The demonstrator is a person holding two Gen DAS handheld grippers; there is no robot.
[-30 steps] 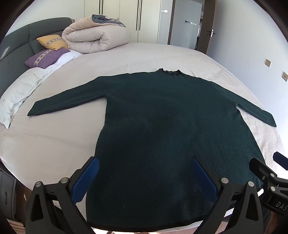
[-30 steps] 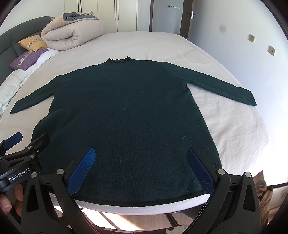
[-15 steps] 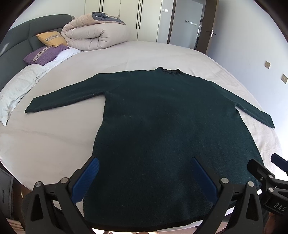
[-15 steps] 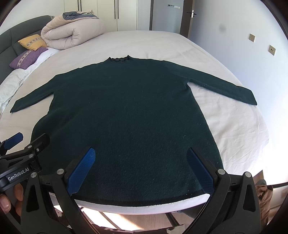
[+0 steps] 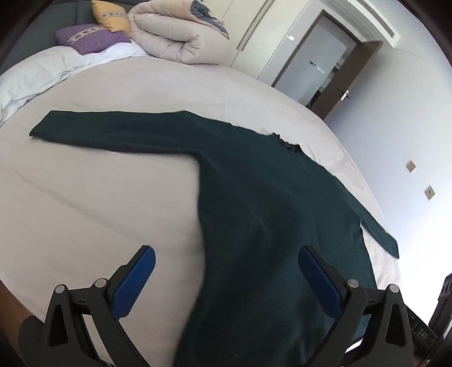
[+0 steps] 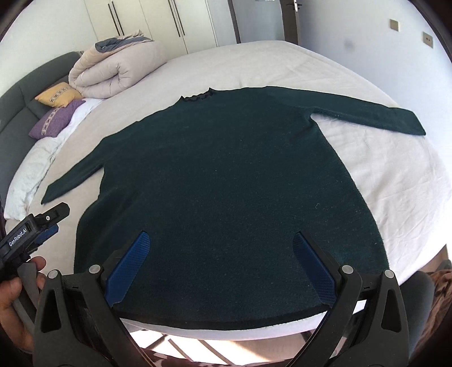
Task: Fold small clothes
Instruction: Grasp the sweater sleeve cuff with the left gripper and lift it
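Note:
A dark green long-sleeved sweater (image 6: 226, 175) lies flat on the bed, sleeves spread out, collar away from me, hem at the near bed edge. My right gripper (image 6: 221, 245) hovers open above the hem, holding nothing. My left gripper (image 5: 226, 265) is open too, above the sweater's (image 5: 268, 211) left side edge, tilted toward the left sleeve (image 5: 113, 130). In the right wrist view the left gripper (image 6: 42, 223) shows at the left, held by a hand (image 6: 11, 285).
The bed (image 6: 395, 183) has a pale sheet. A rolled duvet (image 6: 113, 67), a yellow pillow (image 6: 58, 94) and a purple pillow (image 6: 56, 120) lie by the grey headboard (image 6: 28, 84). Wardrobe doors (image 6: 158, 22) and a room door (image 5: 325, 70) stand beyond.
My left gripper has swung left and tilted, so its view now centres on the left sleeve and bare sheet. The right gripper has rolled slightly. The sweater has not moved.

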